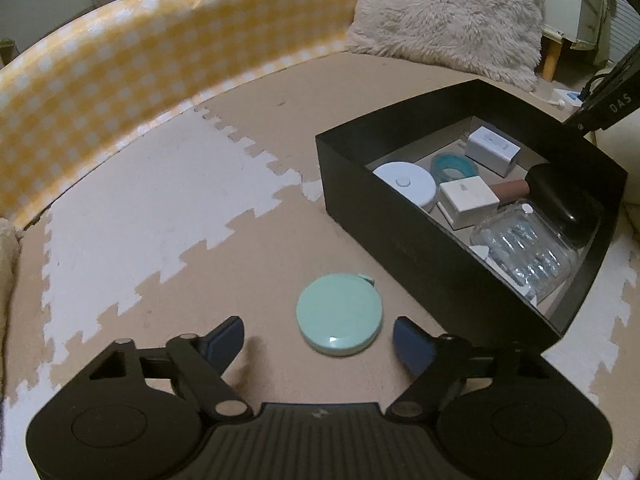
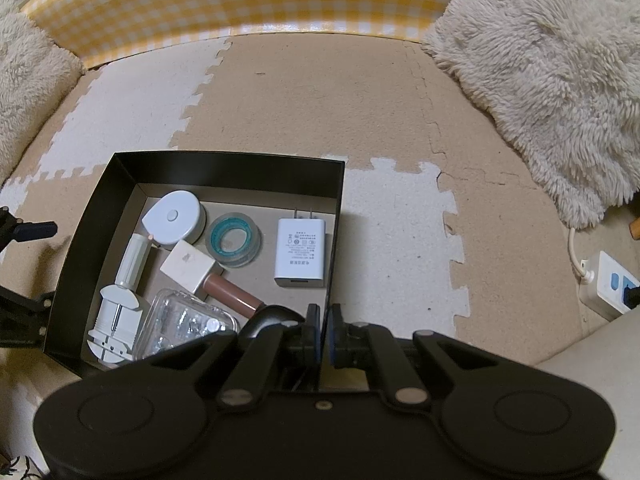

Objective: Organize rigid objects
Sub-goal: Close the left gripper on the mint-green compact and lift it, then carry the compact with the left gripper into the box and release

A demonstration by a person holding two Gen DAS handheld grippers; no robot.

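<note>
Lying flat on the foam-mat floor (image 1: 248, 92), the mint-green round case (image 1: 339, 314) sits loose outside the black box (image 1: 400, 248), just beside the box's near wall. It rests straight ahead of my left tool (image 1: 319, 338), a little forward of the gap between the two blue pads (image 1: 228, 338); being a disc, it offers no long axis, so any line across it serves. My left tool stands partly open and empty, wider than the case, its pads touching nothing. My right tool (image 2: 323, 334) is closed with nothing visible between its pads, poised over the near right corner of the box and well apart from the case, so I judge the left hand the nearer one. Inside the box lie a white round device (image 2: 172, 218), a roll of clear tape (image 2: 234, 244), a white wall charger (image 2: 301, 252), a white cube (image 2: 188, 266), a pinkish-brown tube (image 2: 230, 294), a clear ribbed plastic case (image 2: 184, 320) and a black rounded object (image 1: 564, 200). Nothing stands between tool and case; the box wall to its right is the nearest obstacle. A fluffy cushion (image 1: 452, 12) and a yellow gingham barrier (image 1: 140, 60) bound the floor beyond.
</note>
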